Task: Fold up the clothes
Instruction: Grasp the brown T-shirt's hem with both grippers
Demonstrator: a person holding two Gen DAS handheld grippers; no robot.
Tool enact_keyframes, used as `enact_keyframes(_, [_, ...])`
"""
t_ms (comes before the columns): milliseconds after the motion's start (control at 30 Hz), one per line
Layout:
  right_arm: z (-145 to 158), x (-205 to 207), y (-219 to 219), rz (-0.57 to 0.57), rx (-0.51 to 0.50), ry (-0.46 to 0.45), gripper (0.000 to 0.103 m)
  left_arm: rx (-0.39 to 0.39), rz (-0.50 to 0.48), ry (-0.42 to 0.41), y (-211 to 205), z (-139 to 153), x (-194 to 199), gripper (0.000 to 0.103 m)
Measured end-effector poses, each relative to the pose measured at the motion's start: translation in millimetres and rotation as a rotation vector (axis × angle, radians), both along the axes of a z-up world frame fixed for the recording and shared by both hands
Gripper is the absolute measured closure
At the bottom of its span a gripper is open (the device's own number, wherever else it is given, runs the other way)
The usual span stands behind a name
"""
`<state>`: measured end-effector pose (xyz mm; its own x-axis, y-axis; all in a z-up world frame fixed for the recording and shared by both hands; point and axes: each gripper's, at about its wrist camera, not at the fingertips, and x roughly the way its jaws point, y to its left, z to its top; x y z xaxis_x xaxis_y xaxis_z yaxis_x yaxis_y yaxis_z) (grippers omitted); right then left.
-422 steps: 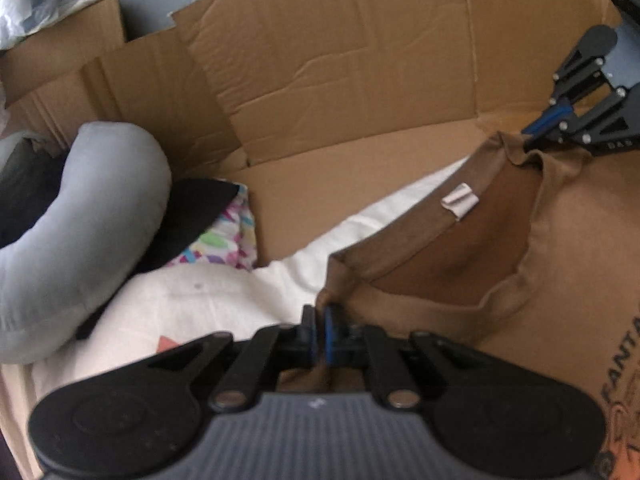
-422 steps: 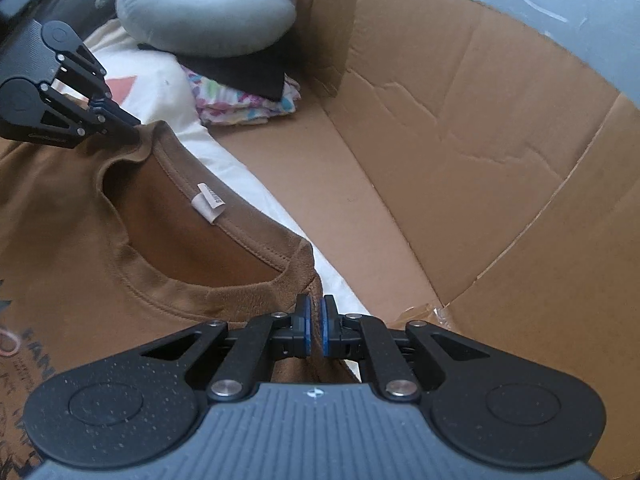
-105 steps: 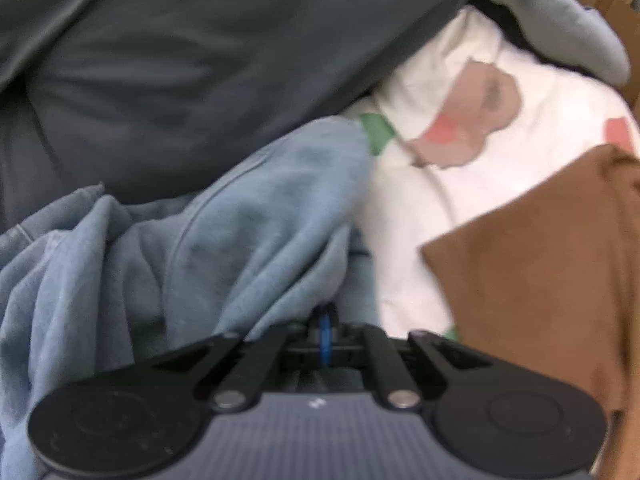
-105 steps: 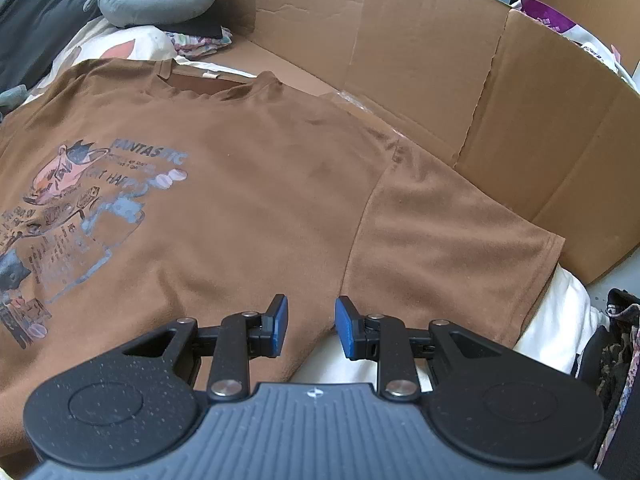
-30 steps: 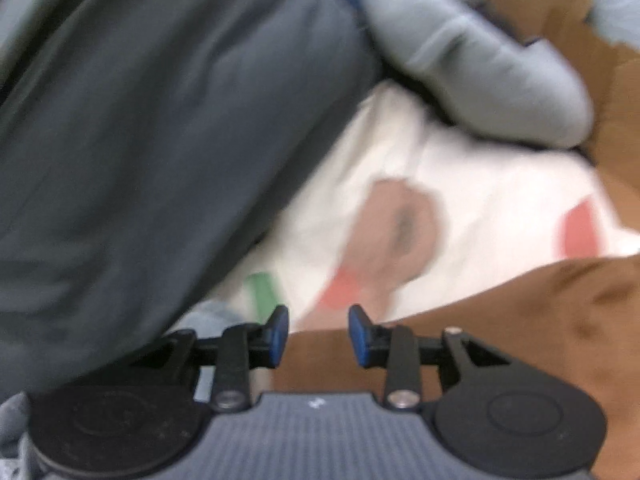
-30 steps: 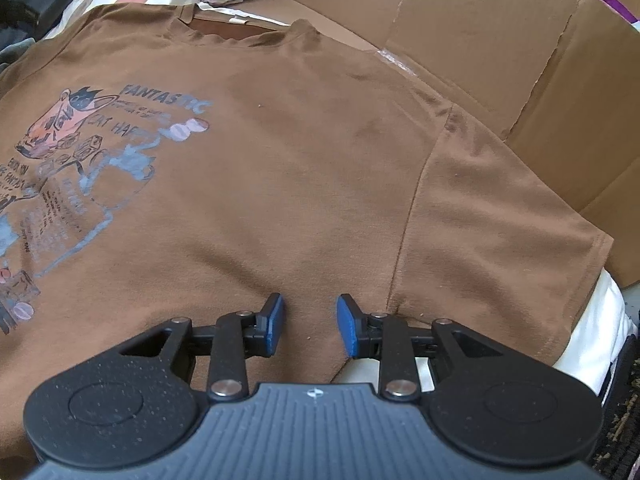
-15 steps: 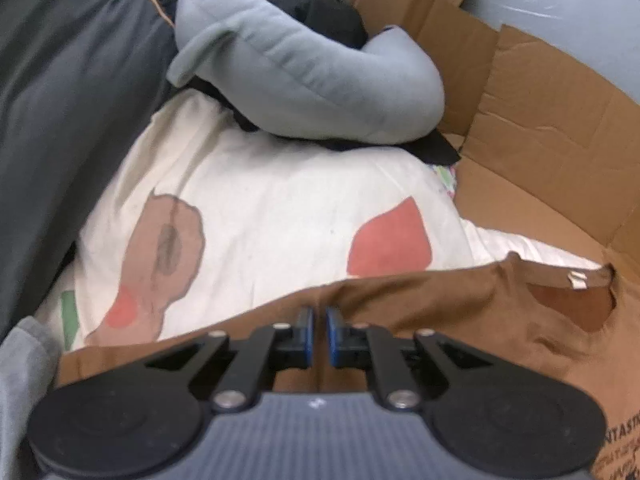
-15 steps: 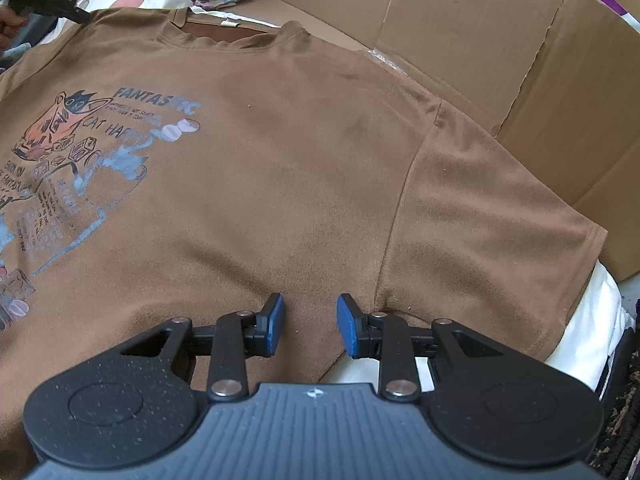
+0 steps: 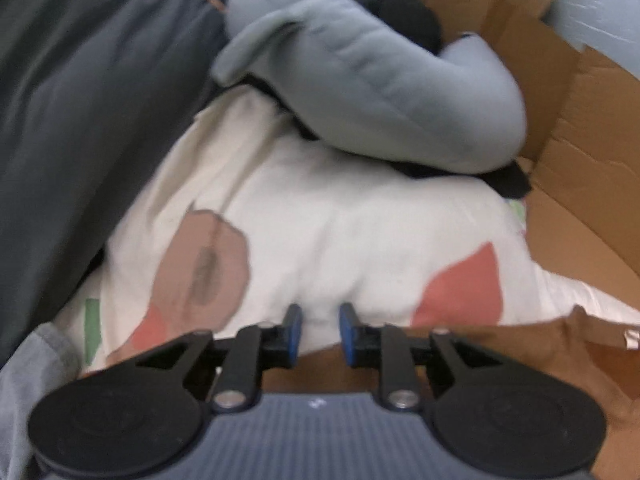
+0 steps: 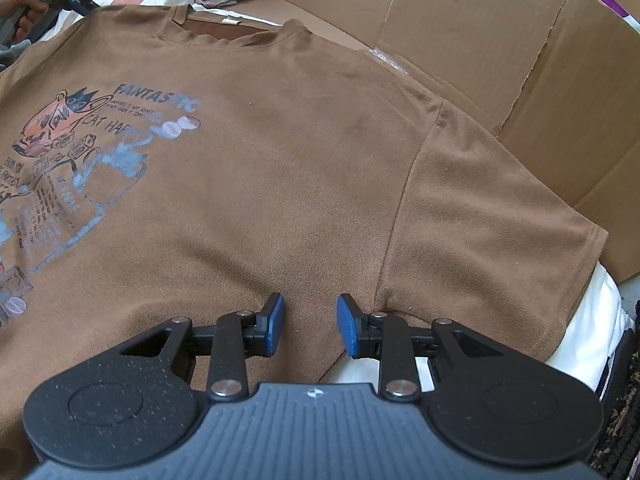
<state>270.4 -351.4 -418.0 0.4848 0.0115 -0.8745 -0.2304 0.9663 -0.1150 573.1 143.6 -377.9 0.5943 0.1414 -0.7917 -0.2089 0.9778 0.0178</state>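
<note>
Lying flat: suede-soft brown T-shirt [image 10: 280, 168]

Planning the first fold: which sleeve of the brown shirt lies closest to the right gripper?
The sleeve spread flat toward the cardboard wall, beside the right gripper. The shirt's other sleeve lies past the cat print, out of frame.

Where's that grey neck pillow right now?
In the left wrist view, the grey neck pillow lies upper centre, on the white cushion, beside the cardboard wall.
</note>
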Motion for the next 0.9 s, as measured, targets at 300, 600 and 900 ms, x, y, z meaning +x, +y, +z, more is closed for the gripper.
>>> enact_keyframes(300, [13, -9, -5, -0.053, 0.040, -0.026, 0.068, -0.002, -0.069, -0.007, 25, 40, -54, 0.078])
enact_keyframes(600, [42, -32, -17, -0.154, 0.103, -0.082, 0.064, -0.024, -0.101, 0.033, 30, 57, -150, 0.062])
enact_keyframes(900, [67, -88, -36, -0.258, 0.181, -0.085, 0.060, -0.013, -0.185, 0.095, 10, 63, -240, 0.062])
